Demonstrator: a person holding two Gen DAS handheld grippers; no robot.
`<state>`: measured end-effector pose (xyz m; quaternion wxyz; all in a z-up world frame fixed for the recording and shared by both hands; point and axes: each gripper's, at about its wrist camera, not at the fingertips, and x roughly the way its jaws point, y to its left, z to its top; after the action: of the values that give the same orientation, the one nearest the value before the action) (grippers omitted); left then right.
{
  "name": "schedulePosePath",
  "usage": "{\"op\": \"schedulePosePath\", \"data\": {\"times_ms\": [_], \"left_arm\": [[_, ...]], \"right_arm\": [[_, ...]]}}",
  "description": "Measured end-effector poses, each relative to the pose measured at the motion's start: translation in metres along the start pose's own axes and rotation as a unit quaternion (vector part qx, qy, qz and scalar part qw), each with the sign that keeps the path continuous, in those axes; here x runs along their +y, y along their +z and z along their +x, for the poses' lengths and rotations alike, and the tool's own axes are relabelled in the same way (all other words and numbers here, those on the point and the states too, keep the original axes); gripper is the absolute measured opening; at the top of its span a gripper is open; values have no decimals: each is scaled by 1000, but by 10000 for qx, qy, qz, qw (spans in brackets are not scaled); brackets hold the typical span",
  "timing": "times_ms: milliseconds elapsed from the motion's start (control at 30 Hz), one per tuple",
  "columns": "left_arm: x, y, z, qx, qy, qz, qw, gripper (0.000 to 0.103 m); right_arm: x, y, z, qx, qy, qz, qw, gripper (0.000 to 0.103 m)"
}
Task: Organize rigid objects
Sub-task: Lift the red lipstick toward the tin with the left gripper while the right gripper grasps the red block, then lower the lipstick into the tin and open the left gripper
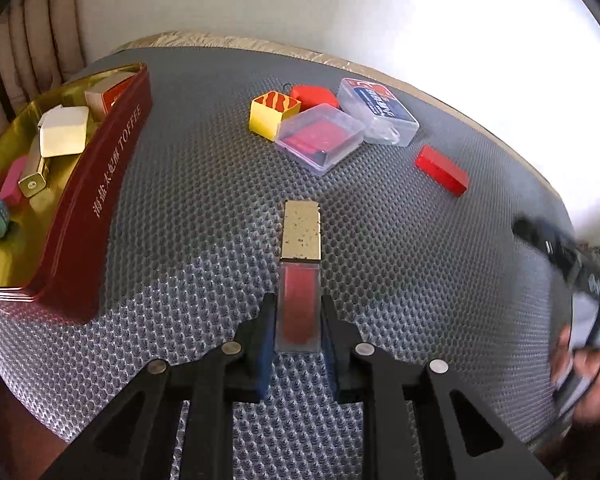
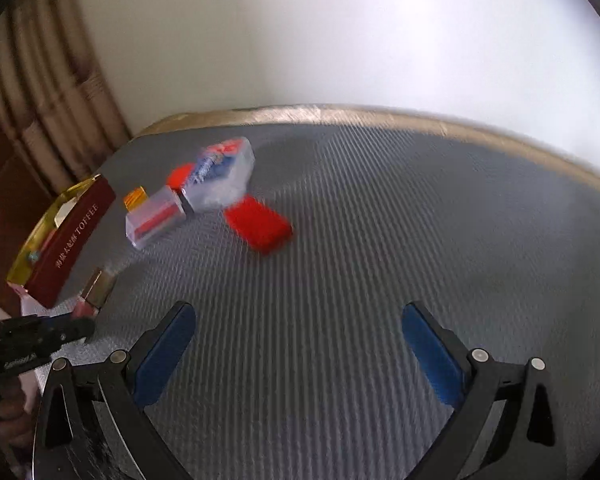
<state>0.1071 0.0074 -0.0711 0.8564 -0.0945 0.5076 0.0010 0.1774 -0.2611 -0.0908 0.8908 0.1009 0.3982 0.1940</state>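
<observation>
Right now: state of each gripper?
Left gripper: closed on the red lipstick with gold cap.
Right gripper: open, holding nothing.

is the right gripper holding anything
No, the right gripper is open, its blue fingers spread wide with only the grey mat between them.
</observation>
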Motion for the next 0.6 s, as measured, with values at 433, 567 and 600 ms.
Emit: {"op": "schedulePosePath", "data": {"times_ms": [433,567,600], "left_arm": [[4,1,0,25,-54,-156,9999,22],[5,1,0,66,-103,-202,9997,22],[6,1,0,70,-120,-205,9997,22]], "right_arm": [[32,59,73,520,318,-1360,9888,85],[38,59,95,872,125,-1503,9847,51],[39,59,93,776,111,-1510,9854,43]]}}
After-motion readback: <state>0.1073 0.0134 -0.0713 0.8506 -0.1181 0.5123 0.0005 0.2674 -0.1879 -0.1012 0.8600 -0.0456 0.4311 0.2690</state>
